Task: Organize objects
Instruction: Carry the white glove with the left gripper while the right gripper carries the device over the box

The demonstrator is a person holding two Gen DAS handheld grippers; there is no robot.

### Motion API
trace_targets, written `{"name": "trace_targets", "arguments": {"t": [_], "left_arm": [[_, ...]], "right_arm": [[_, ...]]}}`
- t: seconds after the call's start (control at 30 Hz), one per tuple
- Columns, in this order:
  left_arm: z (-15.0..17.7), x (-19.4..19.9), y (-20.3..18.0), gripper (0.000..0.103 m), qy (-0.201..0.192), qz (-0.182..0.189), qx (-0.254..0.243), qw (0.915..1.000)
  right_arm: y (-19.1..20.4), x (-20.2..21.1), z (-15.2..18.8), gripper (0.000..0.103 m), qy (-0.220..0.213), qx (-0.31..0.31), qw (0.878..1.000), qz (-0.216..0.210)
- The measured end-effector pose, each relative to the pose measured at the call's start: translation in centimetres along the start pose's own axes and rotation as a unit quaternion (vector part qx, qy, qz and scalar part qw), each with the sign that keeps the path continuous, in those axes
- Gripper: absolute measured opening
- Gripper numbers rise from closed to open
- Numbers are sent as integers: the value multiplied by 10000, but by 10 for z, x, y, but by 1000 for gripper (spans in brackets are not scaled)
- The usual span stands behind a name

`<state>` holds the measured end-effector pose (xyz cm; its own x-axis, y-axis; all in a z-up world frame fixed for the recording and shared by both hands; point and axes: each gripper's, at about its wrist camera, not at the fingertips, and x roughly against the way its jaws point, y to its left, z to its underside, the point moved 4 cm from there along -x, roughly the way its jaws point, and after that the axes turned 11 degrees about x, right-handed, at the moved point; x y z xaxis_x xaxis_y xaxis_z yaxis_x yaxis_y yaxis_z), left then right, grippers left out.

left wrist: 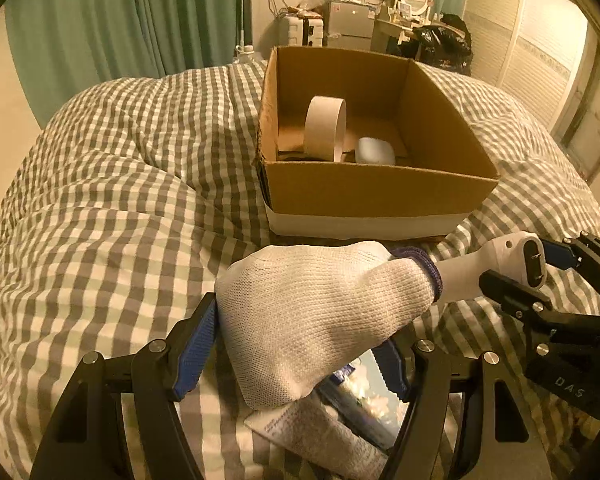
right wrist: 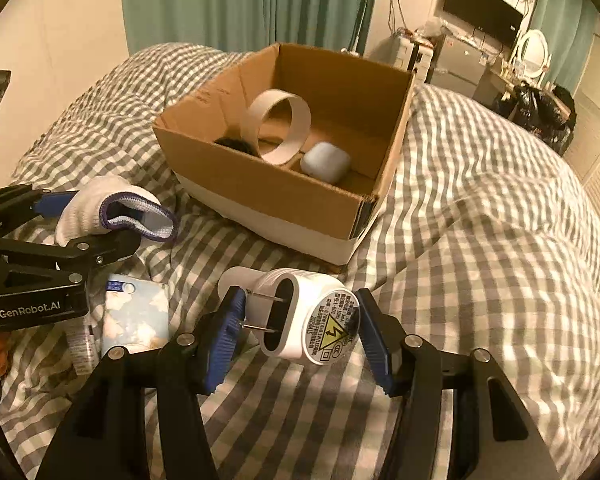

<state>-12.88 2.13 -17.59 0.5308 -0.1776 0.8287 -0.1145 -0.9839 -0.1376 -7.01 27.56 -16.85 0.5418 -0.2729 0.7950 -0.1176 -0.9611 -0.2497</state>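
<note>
My left gripper (left wrist: 296,356) is shut on a white knit glove (left wrist: 320,312) with a purple cuff, held just above the checked bedcover. From the right wrist view the same glove (right wrist: 112,208) sits between the left gripper's (right wrist: 80,226) fingers. My right gripper (right wrist: 300,334) is shut on a white plug adapter (right wrist: 304,320), its two prongs against the left pad. In the left wrist view the adapter (left wrist: 500,256) and the right gripper (left wrist: 536,272) appear at the right. Ahead stands an open cardboard box (left wrist: 380,196) holding a cardboard tape ring (left wrist: 326,128) and a pale earbud case (left wrist: 376,150).
On the cover under the left gripper lie a flowered flat case (right wrist: 136,316), a small tube (right wrist: 80,344) and a printed packet (left wrist: 312,428). The box (right wrist: 280,200) also holds something dark (right wrist: 232,144). Green curtains, a desk and a mirror stand beyond the bed.
</note>
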Motion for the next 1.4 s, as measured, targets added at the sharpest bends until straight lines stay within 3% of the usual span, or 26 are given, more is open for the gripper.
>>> {"name": "trace_targets", "arguments": {"t": [0.4,0.8,1.13,1.4], "left_arm": [[-19,53,-9,73,-440,135,-139,9988],[-88,79,-25,73,-906,141,-298,9953],[-151,36,-38,73,-879,131,-317,9955],[-189,-36,-64,73,-639,143,-731,9952]], "right_arm": [[-2,59,-25,56,-543,285,9975,363],[-25,96,-88,56,-1037,629,9897,763],[-67,60,-150,56,-1068,442,9895,873],[-105,-23,-188,56,-715,239,9939,807]]}}
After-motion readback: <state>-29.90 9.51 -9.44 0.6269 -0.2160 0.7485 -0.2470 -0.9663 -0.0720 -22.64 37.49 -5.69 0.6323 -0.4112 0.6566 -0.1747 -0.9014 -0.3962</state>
